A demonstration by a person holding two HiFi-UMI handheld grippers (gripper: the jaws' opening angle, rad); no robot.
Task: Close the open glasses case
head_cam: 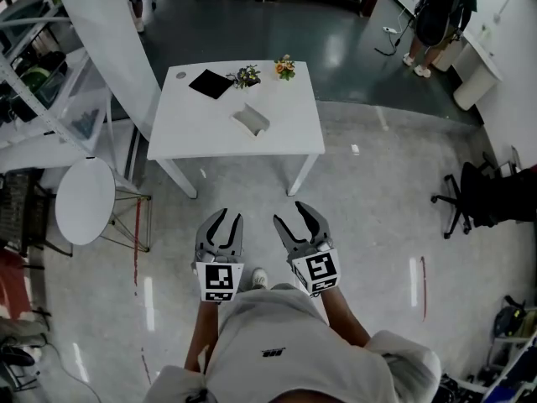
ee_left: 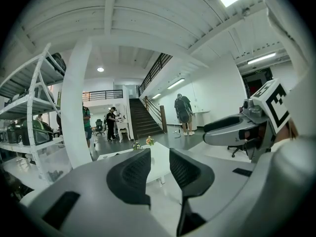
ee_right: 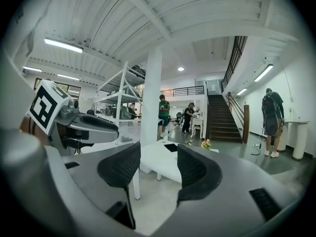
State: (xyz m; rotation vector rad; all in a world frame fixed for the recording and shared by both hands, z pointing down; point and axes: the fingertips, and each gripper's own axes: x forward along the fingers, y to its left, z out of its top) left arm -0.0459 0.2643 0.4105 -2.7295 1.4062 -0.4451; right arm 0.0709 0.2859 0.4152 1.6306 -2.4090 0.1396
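Observation:
An open pale glasses case (head_cam: pixel 251 120) lies near the middle of a white table (head_cam: pixel 193 137) ahead of me. Both grippers hang over the floor, well short of the table. My left gripper (head_cam: pixel 225 219) is open and empty; in its own view the left gripper (ee_left: pixel 159 169) shows a gap between the pads, with the table (ee_left: pixel 159 157) far beyond. My right gripper (head_cam: pixel 298 214) is also open with nothing held. In the right gripper view the right gripper (ee_right: pixel 159 164) frames the table (ee_right: pixel 160 163). The case is too small to make out in either gripper view.
A black square pad (head_cam: pixel 211 83) and two small flower bunches (head_cam: pixel 245 76) (head_cam: pixel 284 67) lie at the table's far side. A round white stool (head_cam: pixel 85 200) and metal shelving (head_cam: pixel 46 99) stand left. A white pillar (head_cam: pixel 105 32) rises by the table. A person (head_cam: pixel 438 15) stands far right, near an office chair (head_cam: pixel 466 200).

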